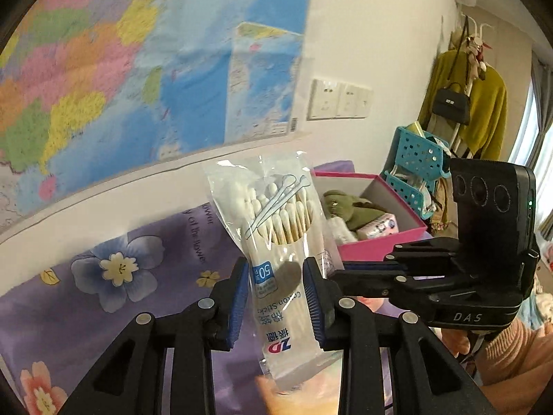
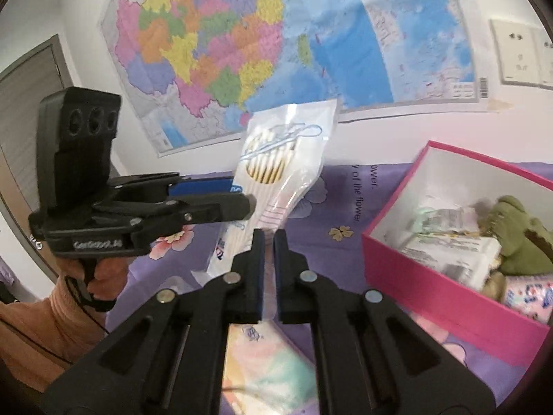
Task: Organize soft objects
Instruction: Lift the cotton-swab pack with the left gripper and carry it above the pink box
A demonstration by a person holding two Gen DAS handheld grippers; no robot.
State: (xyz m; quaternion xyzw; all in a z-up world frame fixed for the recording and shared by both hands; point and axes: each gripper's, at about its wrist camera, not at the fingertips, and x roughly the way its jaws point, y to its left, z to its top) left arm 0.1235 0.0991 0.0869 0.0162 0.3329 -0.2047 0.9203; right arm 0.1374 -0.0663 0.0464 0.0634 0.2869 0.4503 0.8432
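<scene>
A clear packet of cotton swabs point(image 1: 276, 242) is gripped by the left gripper point(image 1: 276, 297), whose blue-padded jaws are pressed against the packet's lower half; the swab heads are pointed up toward the wall, and the packet is held clear above the purple floral cloth point(image 1: 103, 311). The right gripper point(image 2: 269, 252) is seen with its jaws drawn almost together and nothing between them, just beside the packet's lower end in the right wrist view. A pink box point(image 2: 432, 276) is placed to the right on the cloth, its top open and its near rim unobstructed; a green plush toy point(image 2: 518, 238) and wrapped packs are lodged inside, with some white inner wall left bare at the back. A pastel-printed flat pack point(image 2: 269, 370) is lain on the cloth beneath the right gripper. A strip of bare cloth is left between packet and box. The cloth's far edge is met by the white wall, where a map point(image 1: 121, 69) is hung; a teal perforated rack point(image 1: 418, 159) is stood behind the box.
</scene>
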